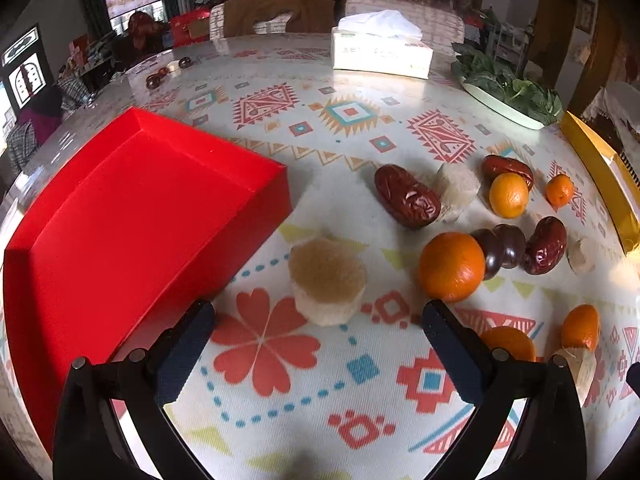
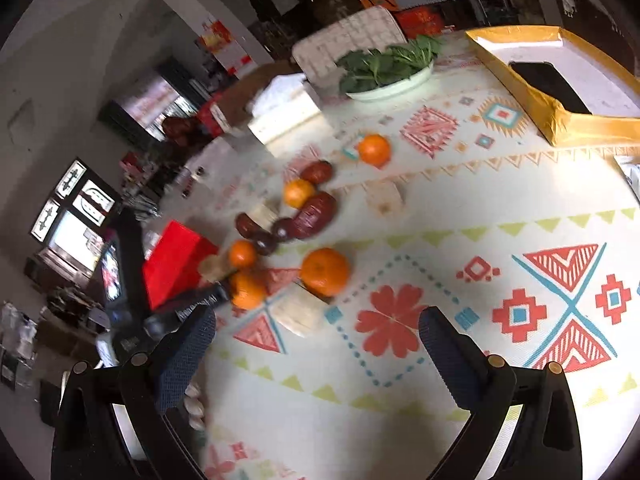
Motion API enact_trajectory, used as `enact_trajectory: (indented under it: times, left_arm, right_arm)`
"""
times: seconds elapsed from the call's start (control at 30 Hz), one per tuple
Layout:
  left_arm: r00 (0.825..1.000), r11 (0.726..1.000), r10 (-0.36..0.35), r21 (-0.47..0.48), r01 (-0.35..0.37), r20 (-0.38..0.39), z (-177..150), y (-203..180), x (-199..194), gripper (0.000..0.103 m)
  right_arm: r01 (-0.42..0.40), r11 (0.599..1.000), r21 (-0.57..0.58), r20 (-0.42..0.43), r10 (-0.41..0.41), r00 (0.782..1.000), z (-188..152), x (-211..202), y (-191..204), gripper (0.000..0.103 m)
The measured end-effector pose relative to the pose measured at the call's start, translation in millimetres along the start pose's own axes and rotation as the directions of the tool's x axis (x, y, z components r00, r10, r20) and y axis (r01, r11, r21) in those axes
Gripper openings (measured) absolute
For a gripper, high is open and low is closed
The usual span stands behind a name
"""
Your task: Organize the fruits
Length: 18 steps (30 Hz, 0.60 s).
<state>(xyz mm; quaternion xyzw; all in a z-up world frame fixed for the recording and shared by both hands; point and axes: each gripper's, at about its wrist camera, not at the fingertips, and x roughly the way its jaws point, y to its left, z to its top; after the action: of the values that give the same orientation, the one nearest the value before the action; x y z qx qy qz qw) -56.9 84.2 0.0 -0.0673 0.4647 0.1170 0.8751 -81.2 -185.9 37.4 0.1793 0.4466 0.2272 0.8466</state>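
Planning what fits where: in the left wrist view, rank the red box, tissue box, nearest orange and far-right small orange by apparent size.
1. red box
2. tissue box, though it sits farther away
3. nearest orange
4. far-right small orange, farther away, so its true size is unsure

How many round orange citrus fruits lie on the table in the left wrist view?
5 round orange citrus fruits: a large one mid-table, two farther back, and two at lower right, one of them partly covered. More may be hidden out of frame.
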Motion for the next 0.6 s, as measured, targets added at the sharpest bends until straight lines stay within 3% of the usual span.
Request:
enact_trajectory:
  times: [0.13, 0.6]
  left_arm:
    - [1.0, 1.0, -0.007, 0.01, 0.006, 0.026, -2, 0, -1, 0.103]
    - [1.0, 1.0, -0.004, -0.001, 0.004, 0.026, -1, 0, -1, 0.103]
  right_arm:
    - [0.049, 0.999, -0.011, 0.003, -0.049, 0.999, 0, 4, -1, 0.103]
    - [0.035, 0.999, -0.038, -0.03, -0.036, 0.999, -5, 15, 15, 0.103]
